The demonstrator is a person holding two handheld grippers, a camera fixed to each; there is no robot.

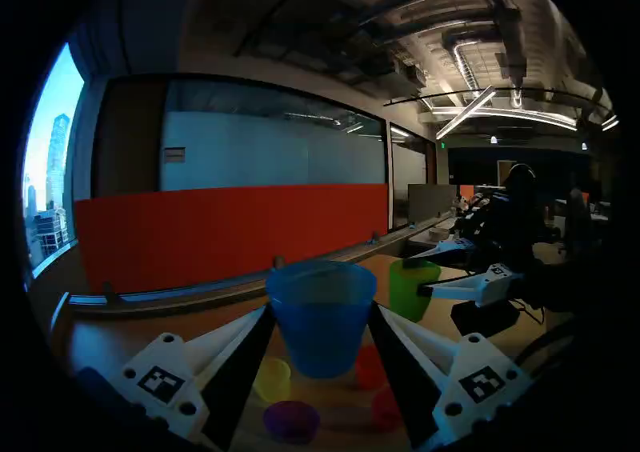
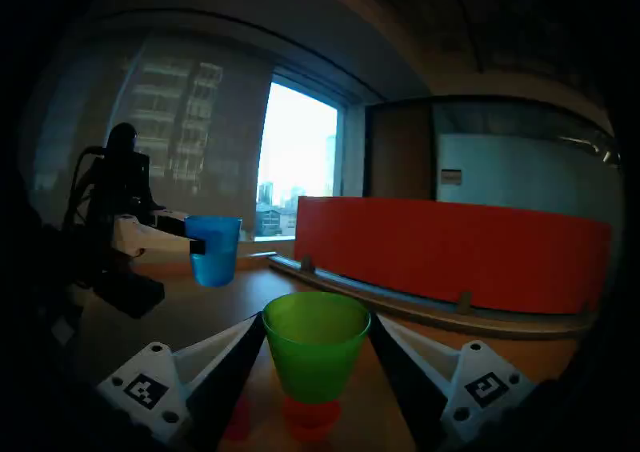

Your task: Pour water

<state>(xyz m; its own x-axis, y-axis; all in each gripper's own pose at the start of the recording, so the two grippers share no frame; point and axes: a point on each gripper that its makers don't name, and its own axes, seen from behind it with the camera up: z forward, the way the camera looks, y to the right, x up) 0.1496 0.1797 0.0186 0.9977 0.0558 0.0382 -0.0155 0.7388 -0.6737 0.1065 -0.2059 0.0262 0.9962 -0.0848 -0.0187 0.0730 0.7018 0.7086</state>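
Note:
My left gripper (image 1: 322,332) is shut on a blue cup (image 1: 321,322), held upright above the wooden table (image 1: 112,344). In the right gripper view that same blue cup (image 2: 214,250) hangs at the left, pinched by the left gripper (image 2: 195,247). My right gripper (image 2: 316,348) is shut on a green cup (image 2: 315,354), also upright and lifted off the table. From the left gripper view the green cup (image 1: 413,287) sits to the right, gripped by the right gripper (image 1: 424,278). I cannot see whether either cup holds water.
Small cups lie on the table below the blue cup: a yellow cup (image 1: 273,378), a purple cup (image 1: 291,418) and red cups (image 1: 370,366). A red cup (image 2: 311,414) stands under the green one. An orange partition (image 1: 232,228) runs along the table's far edge.

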